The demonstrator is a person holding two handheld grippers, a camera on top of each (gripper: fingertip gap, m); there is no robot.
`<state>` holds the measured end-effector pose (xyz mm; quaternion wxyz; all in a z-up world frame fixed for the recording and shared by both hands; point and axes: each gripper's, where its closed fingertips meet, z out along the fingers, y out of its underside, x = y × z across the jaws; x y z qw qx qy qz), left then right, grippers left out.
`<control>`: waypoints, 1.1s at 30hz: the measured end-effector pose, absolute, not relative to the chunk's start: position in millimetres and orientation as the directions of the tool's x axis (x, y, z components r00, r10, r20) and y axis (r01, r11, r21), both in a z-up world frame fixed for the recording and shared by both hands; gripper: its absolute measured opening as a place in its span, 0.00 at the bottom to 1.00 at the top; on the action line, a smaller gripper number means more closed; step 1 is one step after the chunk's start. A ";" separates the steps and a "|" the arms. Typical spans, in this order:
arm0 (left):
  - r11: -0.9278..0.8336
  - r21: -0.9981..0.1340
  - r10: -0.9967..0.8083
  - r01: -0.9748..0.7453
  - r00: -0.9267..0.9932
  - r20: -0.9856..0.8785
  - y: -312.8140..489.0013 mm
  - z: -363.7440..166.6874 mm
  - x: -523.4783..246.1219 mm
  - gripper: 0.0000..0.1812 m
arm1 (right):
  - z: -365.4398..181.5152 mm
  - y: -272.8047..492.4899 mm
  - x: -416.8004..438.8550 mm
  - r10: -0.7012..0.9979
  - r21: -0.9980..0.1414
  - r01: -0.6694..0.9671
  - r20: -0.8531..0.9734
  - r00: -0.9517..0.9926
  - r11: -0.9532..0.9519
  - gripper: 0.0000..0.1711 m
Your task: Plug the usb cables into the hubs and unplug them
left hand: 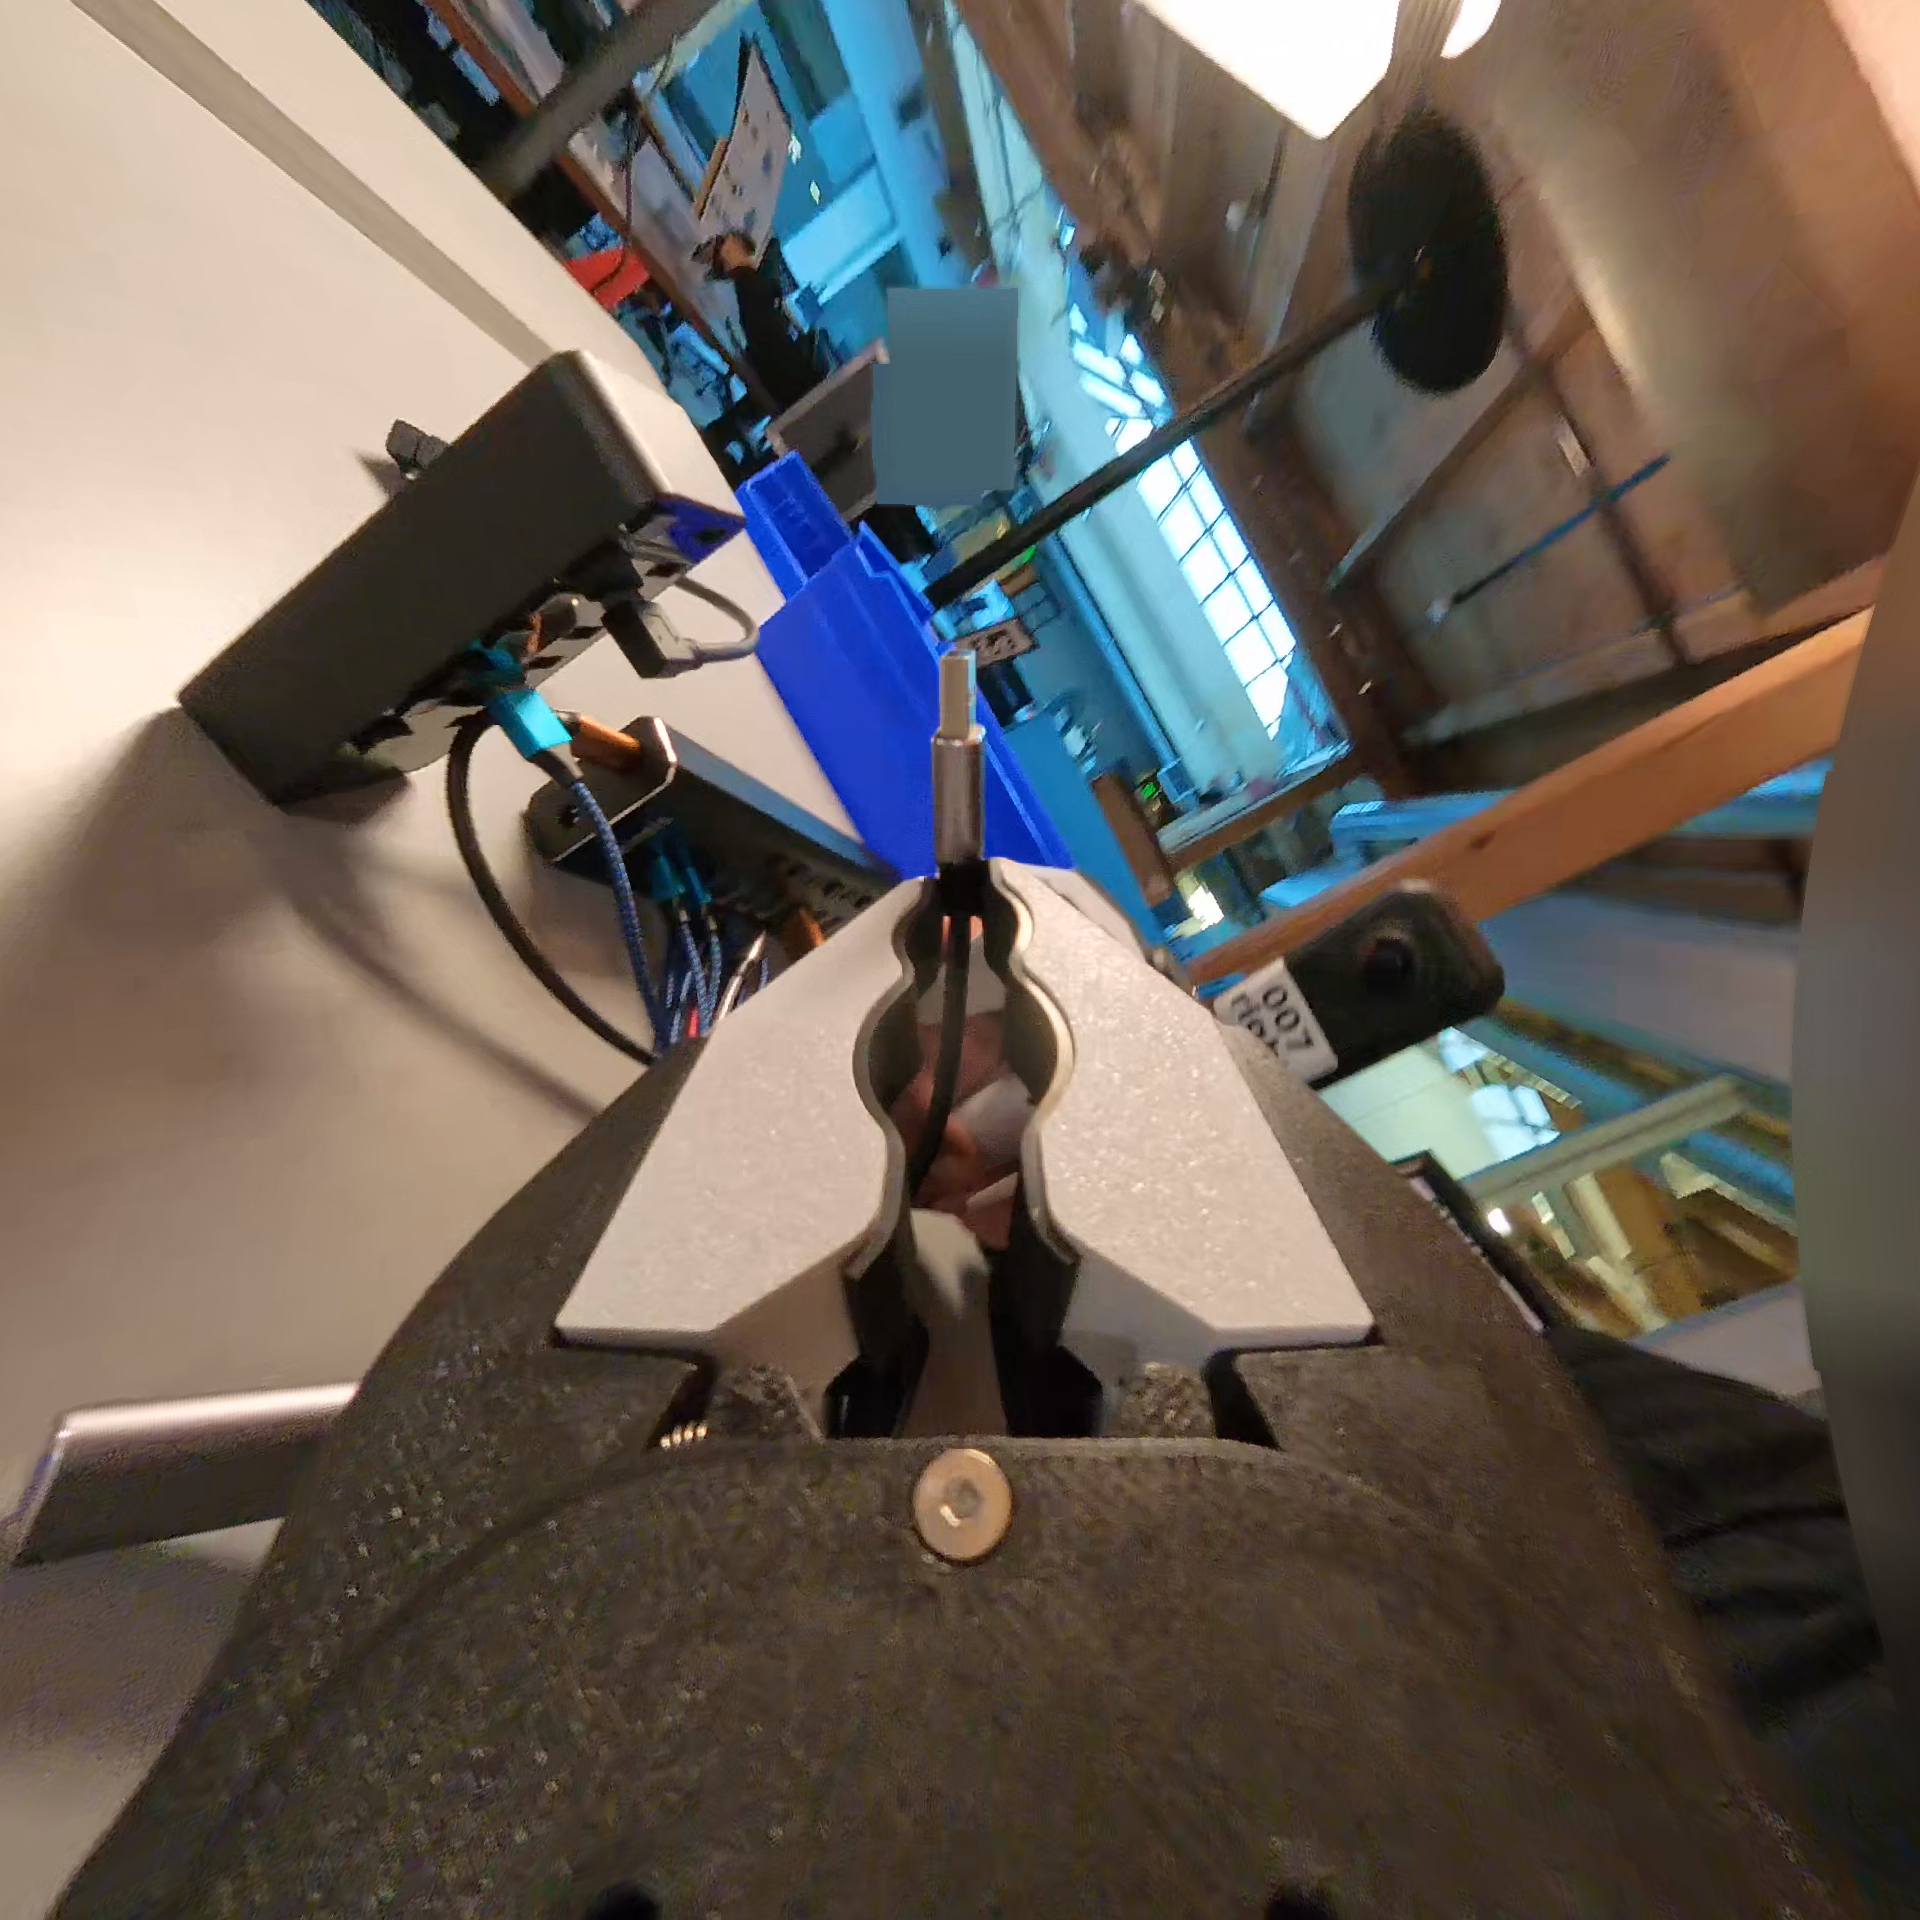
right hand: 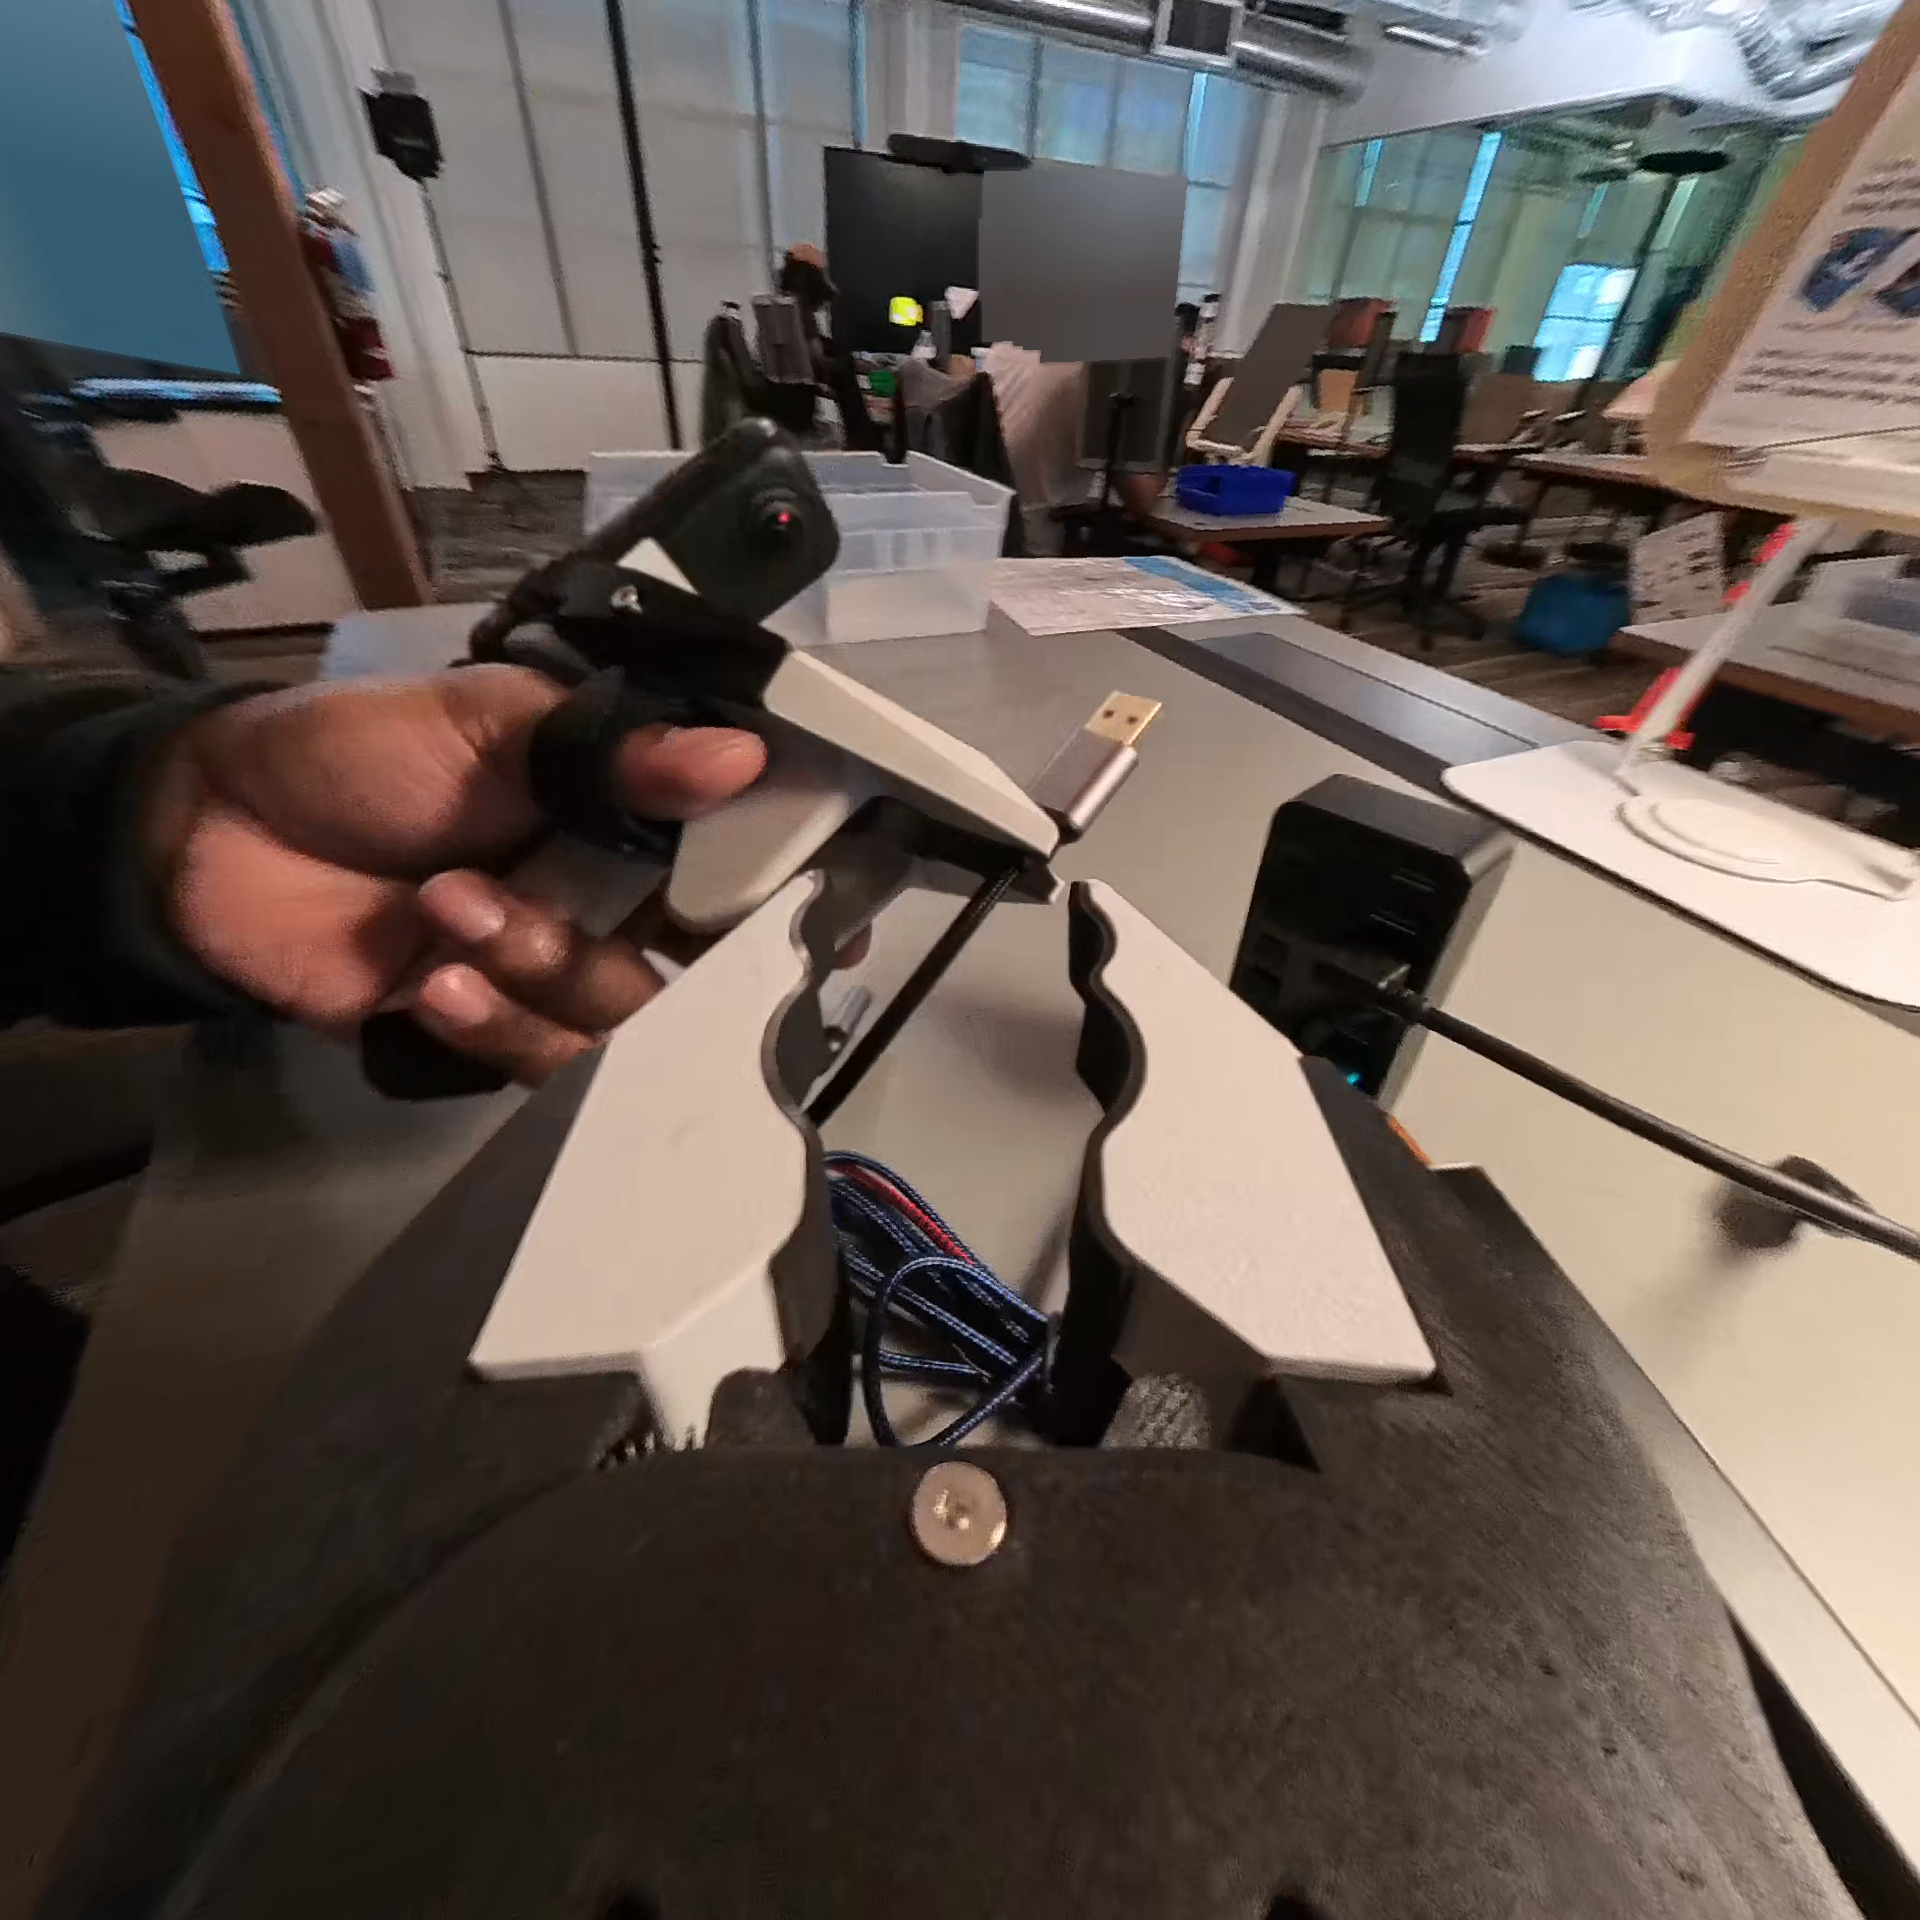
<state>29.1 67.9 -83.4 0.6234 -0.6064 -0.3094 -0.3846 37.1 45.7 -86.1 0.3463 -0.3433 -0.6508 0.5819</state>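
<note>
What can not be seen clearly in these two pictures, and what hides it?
- Free ports on the black hub: right wrist view, its face too dark.
- Cable below the silver USB plug: left wrist view, hidden behind the left gripper.
- Second hub: left wrist view, partly behind the gripper's finger.
- Braided cables: right wrist view, ends hidden under the right gripper.

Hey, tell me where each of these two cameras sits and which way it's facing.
Left wrist view: on the left gripper, rolled sideways, facing hubs on the table; own closed fingers only.
Right wrist view: on the right gripper, level, facing the upright hub; a hand shows.
Shared: the clamped USB plug.
</note>
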 end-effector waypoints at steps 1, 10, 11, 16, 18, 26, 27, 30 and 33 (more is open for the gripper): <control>-0.008 -0.496 -0.119 0.868 0.492 0.863 70.4 -82.6 29.2 0.06 | -88.0 48.9 33.9 0.873 -0.993 0.046 0.076 -0.482 0.112 0.26; -0.023 -0.506 -0.124 0.862 0.499 0.857 71.7 -90.8 28.7 0.06 | -105.9 58.5 24.9 0.895 -0.959 0.089 0.215 -0.390 0.269 0.03; -0.041 -0.530 -0.126 0.847 0.522 0.844 71.1 -91.4 29.3 0.07 | -106.9 59.4 24.5 0.896 -0.959 0.099 0.208 -0.392 0.266 0.02; -0.055 -0.631 -0.141 0.774 0.619 0.772 63.6 -83.7 19.0 0.11 | -111.2 67.2 23.9 0.898 -0.958 0.150 0.164 -0.409 0.243 0.02; -0.091 -0.643 -0.145 0.761 0.628 0.764 62.2 -81.8 16.1 0.14 | -114.5 69.8 24.2 0.892 -0.950 0.167 0.176 -0.415 0.265 0.02; -0.250 -0.729 -0.134 0.637 0.723 0.677 68.2 -79.0 26.9 0.27 | -117.9 72.1 22.8 0.884 -0.930 0.189 0.213 -0.417 0.314 0.02; -0.257 -0.740 -0.119 0.621 0.740 0.662 69.4 -78.8 26.0 0.26 | -117.9 71.3 22.6 0.881 -0.928 0.186 0.223 -0.418 0.323 0.02; -0.264 -0.763 -0.084 0.590 0.774 0.627 70.3 -76.5 19.8 0.14 | -115.2 68.1 23.8 0.870 -0.924 0.165 0.249 -0.426 0.345 0.02; -0.255 -0.774 -0.103 0.580 0.780 0.618 67.8 -70.1 15.9 0.07 | -106.7 62.0 27.5 0.855 -0.933 0.114 0.257 -0.450 0.341 0.02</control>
